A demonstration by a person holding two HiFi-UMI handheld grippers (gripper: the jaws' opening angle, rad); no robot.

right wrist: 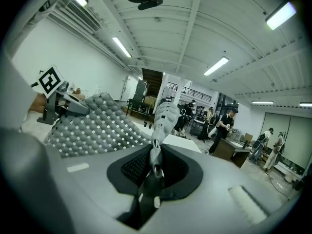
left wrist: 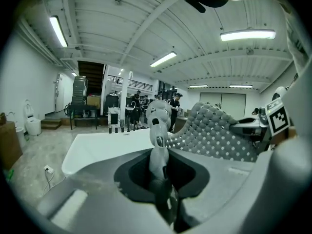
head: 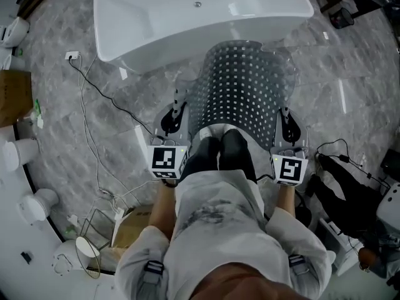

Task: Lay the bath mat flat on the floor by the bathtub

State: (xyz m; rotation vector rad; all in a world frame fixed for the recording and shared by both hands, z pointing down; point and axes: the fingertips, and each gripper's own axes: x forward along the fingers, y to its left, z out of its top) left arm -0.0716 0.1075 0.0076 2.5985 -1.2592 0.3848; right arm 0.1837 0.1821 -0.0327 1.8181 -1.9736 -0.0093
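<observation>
Grey, hole-dotted bath mat (head: 242, 83) arches beside the white bathtub (head: 156, 39), its near corners pinched in the closed jaws of the left gripper (head: 180, 97) and right gripper (head: 284, 112).

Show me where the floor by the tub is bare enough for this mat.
Bare floor runs along the tub, under and right of the mat. A cable crosses the left side; black gear crowds the lower right.

Grey marbled floor (head: 62, 127), white bathtub (head: 187, 17), trailing cable (head: 95, 87), cardboard box (head: 12, 95)
</observation>
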